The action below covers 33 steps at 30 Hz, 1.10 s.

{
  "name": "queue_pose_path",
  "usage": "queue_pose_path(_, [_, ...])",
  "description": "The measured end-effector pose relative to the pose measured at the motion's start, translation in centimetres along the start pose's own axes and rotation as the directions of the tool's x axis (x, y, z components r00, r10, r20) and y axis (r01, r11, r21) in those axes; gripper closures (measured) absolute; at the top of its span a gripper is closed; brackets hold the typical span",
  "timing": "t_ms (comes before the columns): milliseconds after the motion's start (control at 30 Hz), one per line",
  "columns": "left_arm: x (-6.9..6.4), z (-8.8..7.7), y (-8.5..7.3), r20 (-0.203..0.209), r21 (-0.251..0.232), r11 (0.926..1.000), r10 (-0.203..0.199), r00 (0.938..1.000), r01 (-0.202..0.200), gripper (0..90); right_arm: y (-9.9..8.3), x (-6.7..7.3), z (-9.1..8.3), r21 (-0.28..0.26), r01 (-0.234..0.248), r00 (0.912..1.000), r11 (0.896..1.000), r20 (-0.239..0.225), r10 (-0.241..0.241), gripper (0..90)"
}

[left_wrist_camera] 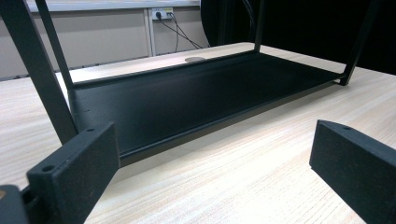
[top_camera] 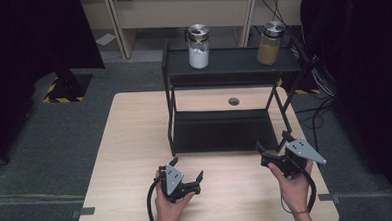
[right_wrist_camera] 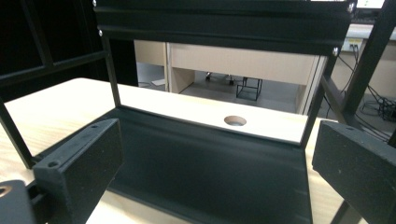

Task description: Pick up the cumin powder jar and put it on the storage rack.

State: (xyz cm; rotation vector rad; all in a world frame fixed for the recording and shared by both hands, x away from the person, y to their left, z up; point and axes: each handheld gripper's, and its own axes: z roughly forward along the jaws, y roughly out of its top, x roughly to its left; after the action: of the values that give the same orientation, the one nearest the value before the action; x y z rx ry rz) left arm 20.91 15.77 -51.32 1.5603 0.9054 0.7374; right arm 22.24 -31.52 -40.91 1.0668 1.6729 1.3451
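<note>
A black two-tier metal rack stands at the back middle of the light wooden table. On its top shelf a jar of white powder stands at the left and a jar of brown powder at the right, both with metal lids. My left gripper is held low in front of the rack's left part, open with nothing between its jaws. My right gripper hovers at the rack's front right corner, open and facing the bare lower shelf. The same lower shelf lies just beyond the left jaws.
A round cable hole sits in the table behind the rack, also the hole seen through the frame. Rack uprights rise close to the left gripper. Grey carpet, desks and dark curtains surround the table.
</note>
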Motion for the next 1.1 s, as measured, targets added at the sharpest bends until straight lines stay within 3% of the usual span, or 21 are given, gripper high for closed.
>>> queue_pose_path(300, [0.0,0.0,0.0,0.001,0.000,1.0000,0.000,1.0000,0.000,0.9,-2.2,-0.1,-0.4,0.018,-0.029,0.9996,0.999,0.004,0.029,2.1])
queue_pose_path(800, [-0.1,0.0,0.0,0.001,0.000,1.0000,0.000,1.0000,0.000,0.9,-6.0,0.2,-0.5,0.107,-0.058,0.9983,0.993,-0.002,0.058,2.2])
queue_pose_path(1100, [-0.1,0.0,0.0,0.001,0.000,1.0000,0.000,1.0000,0.000,0.8,-7.2,0.5,-0.4,0.125,-0.074,0.9971,0.989,-0.009,0.076,2.6])
